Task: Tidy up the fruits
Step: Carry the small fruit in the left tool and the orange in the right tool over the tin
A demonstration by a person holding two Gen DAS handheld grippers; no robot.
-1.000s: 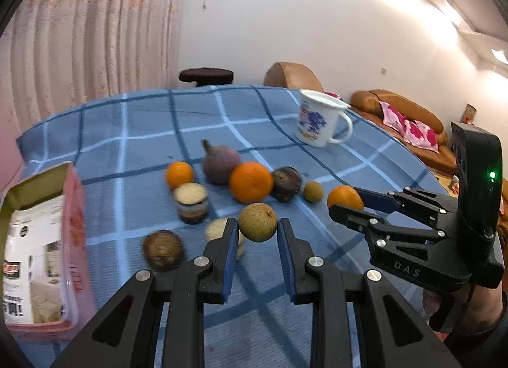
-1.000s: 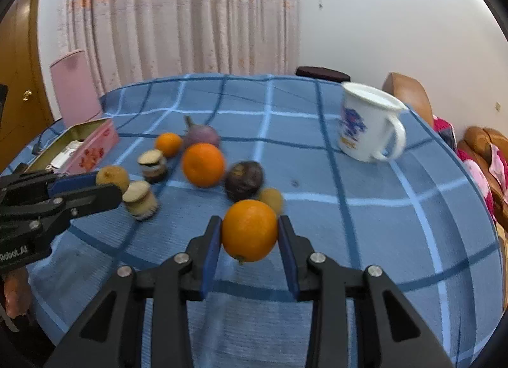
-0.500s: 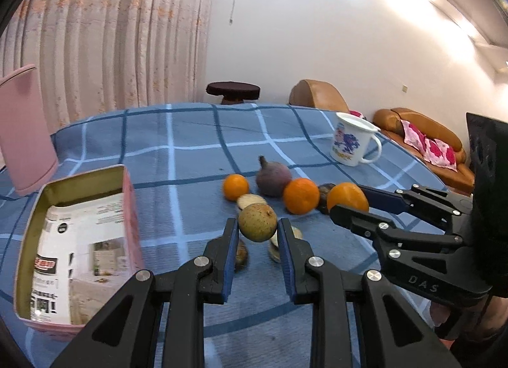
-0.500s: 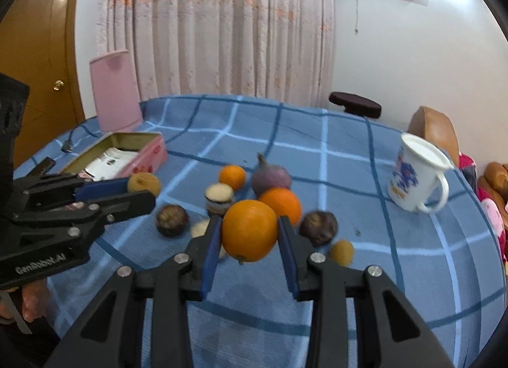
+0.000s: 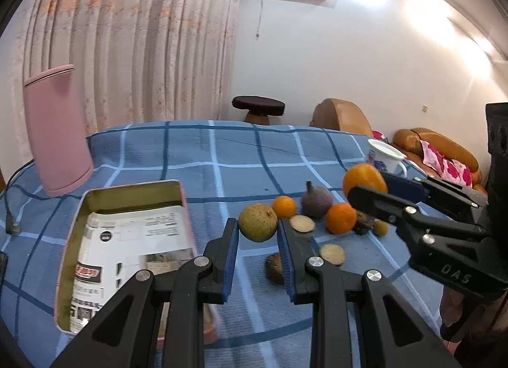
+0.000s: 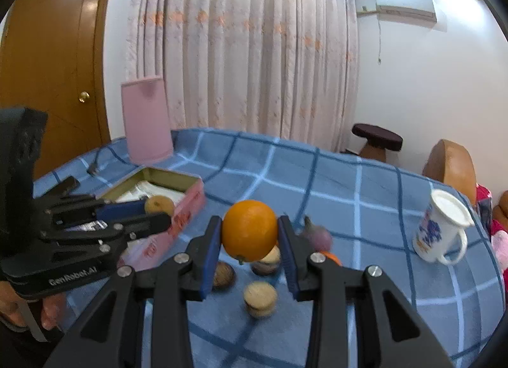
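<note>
Gripping a tan-green round fruit [image 5: 257,222] at centre frame, the left gripper [image 5: 257,234] hangs above the blue checked cloth [image 5: 222,158] beside the pink tin [image 5: 95,199] at lower left — the right gripper [image 6: 250,237] clamps a large orange [image 6: 249,230] over the loose fruit pile [image 5: 317,218].

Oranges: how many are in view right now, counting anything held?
3. A large orange is clamped in the right gripper; two small oranges sit on the tablecloth flanking the purple fruit. Others may be hidden.
</note>
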